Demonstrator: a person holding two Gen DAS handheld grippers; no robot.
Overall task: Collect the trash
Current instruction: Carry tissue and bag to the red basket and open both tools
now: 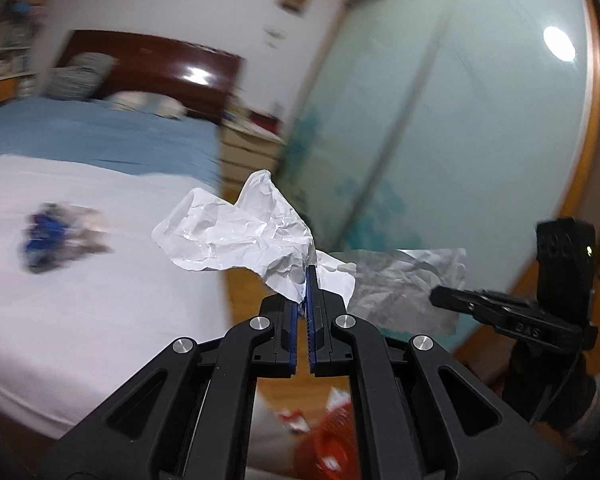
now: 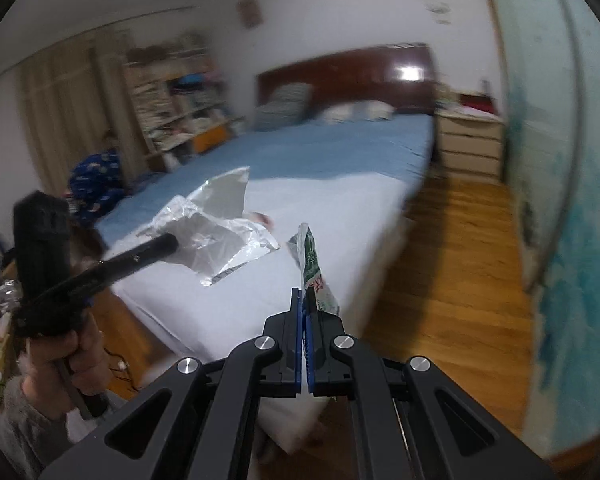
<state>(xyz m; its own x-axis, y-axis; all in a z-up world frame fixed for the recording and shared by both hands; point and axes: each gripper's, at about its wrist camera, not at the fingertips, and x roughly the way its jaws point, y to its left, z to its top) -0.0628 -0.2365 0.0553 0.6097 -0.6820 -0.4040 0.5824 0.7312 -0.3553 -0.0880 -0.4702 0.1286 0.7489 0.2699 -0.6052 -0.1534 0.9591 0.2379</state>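
A crumpled white wrapper (image 1: 236, 236) is being pinched by its edge in the closed left gripper (image 1: 305, 280) and a green-printed wrapper (image 2: 312, 264) in the closed right gripper (image 2: 305, 300), both looking super light and floppy above the bed (image 2: 340, 200).

Both wrist cameras look forward along their fingers, tilted slightly down, from near the bed's foot; both views share the bed (image 1: 100, 132) (image 2: 340, 152) and headboard (image 1: 152, 68) (image 2: 340, 80).

Dim indoor light, heavy motion blur, fisheye-bent edges.
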